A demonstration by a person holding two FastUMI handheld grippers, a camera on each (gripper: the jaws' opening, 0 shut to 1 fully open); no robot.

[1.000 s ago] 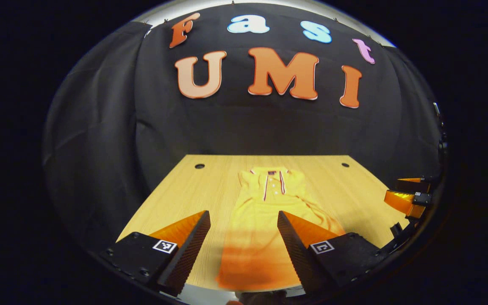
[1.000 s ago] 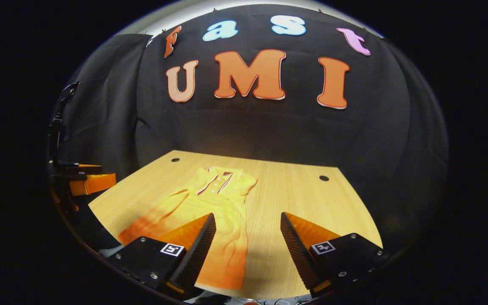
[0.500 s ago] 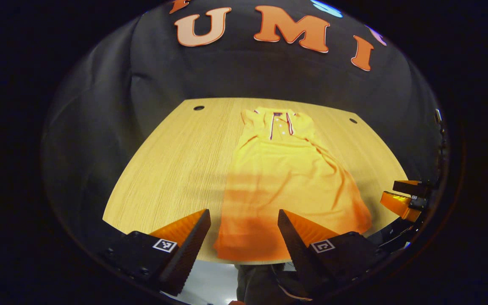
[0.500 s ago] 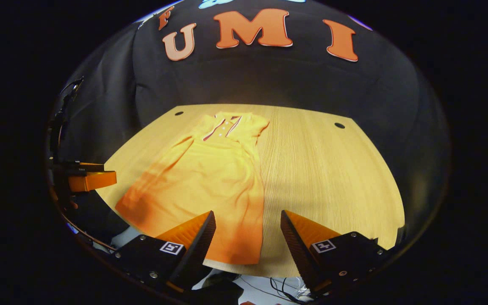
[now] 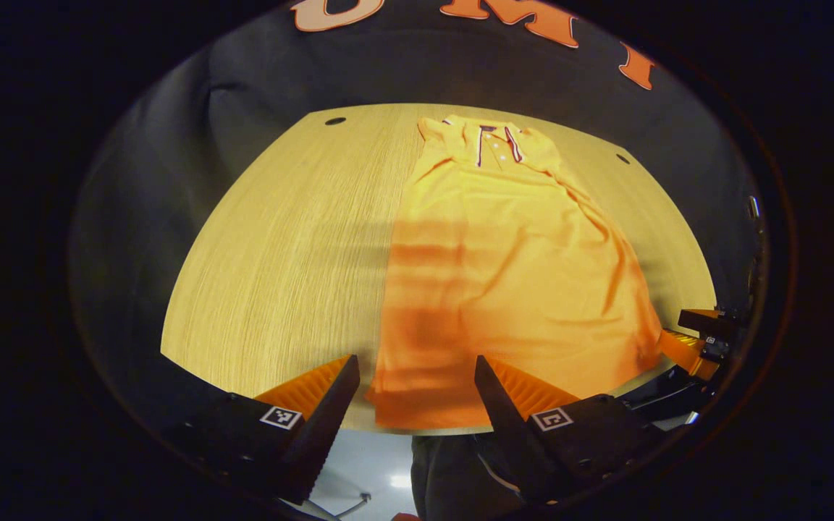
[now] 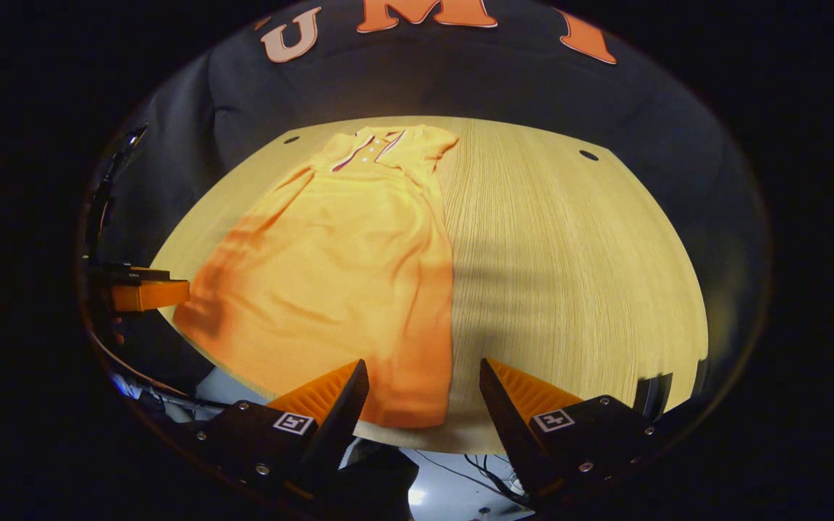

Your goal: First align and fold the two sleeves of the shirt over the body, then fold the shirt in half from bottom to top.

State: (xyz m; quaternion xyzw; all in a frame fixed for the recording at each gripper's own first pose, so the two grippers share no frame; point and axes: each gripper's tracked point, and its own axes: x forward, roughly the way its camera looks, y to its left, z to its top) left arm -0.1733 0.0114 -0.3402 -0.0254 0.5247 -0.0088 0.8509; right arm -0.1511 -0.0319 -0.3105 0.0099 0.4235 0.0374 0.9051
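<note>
A pale wooden table (image 5: 287, 246) with a rounded near edge carries a single yellow-orange polo shirt (image 5: 511, 275), laid flat with its striped collar toward the far edge and its hem at the near edge. Two small dark holes (image 5: 335, 121) mark the tabletop's far corners. The shirt's sleeves lie folded over its body.

I see the yellow-orange polo shirt (image 5: 504, 246) lying flat on the wooden table (image 5: 279, 239), collar and buttoned placket at the far edge, hem at the near edge. Its sleeves already lie folded in over the body, making one long narrow shape with soft wrinkles along one side.
</note>
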